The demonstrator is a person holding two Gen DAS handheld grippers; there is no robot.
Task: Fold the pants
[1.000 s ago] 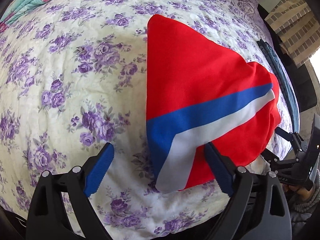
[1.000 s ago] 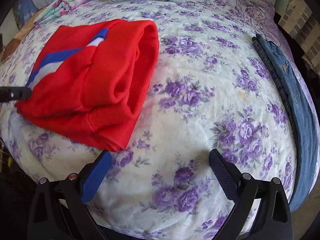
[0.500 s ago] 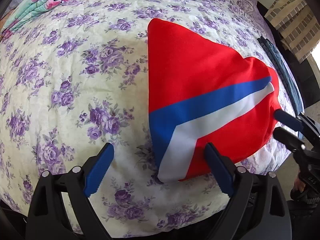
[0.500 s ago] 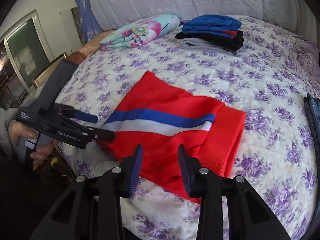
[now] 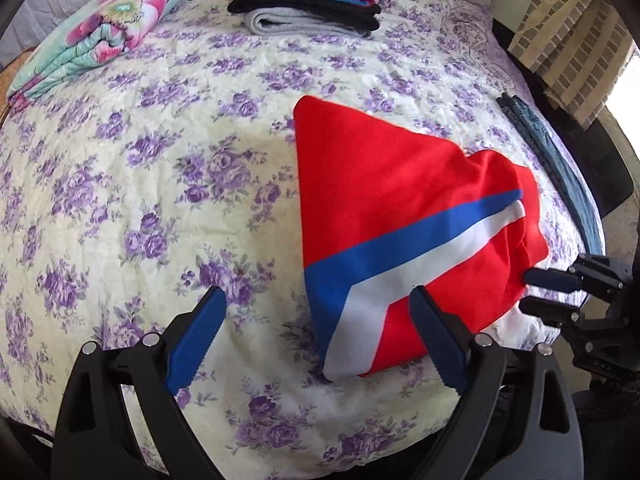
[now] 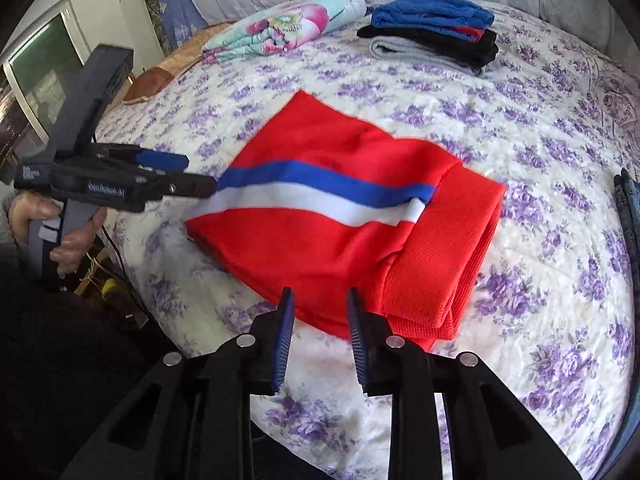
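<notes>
The red pants (image 5: 400, 208) with a blue and white stripe lie folded near the front edge of the bed; they also show in the right wrist view (image 6: 344, 220). My left gripper (image 5: 320, 340) is open and empty, its jaws wide apart at the striped corner. It shows from the side in the right wrist view (image 6: 200, 176). My right gripper (image 6: 320, 340) is partly open and empty, just short of the pants' near edge; it shows at the right in the left wrist view (image 5: 532, 292).
The bed has a purple floral quilt (image 5: 160, 200). A stack of folded clothes (image 5: 312, 4) and a rolled floral blanket (image 5: 100, 40) lie at the back. Jeans (image 5: 560, 168) lie along the right edge. A brick-pattern curtain (image 5: 572, 32) hangs at the right.
My right gripper has swung round to the front of the pants and narrowed its jaws. My left gripper has drawn back and tilted up a little, still open.
</notes>
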